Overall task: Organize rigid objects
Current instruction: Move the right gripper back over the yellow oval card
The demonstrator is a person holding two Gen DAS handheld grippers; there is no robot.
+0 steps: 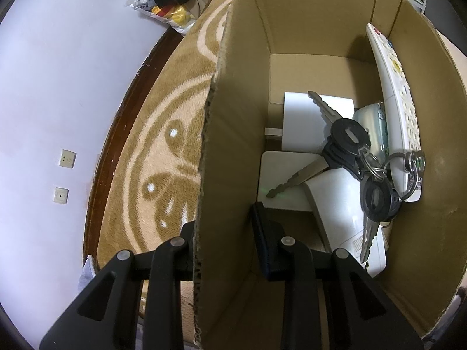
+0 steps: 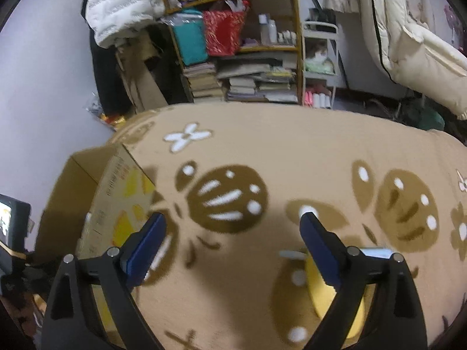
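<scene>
The left tongs (image 1: 224,248) straddle the box wall (image 1: 233,145), grip uncertain, while the spread, empty right tongs (image 2: 233,233) have a yellow object (image 2: 318,288) just beneath their right finger.

An open cardboard box (image 1: 321,29) stands on a patterned blanket, and everything else sits inside it. A white remote control (image 1: 394,102) leans upright against its right wall, with a bunch of black-headed keys (image 1: 347,143) on rings lying just left of the remote's lower end. The keys rest on top of white flat devices (image 1: 303,122) that cover the box's floor.
</scene>
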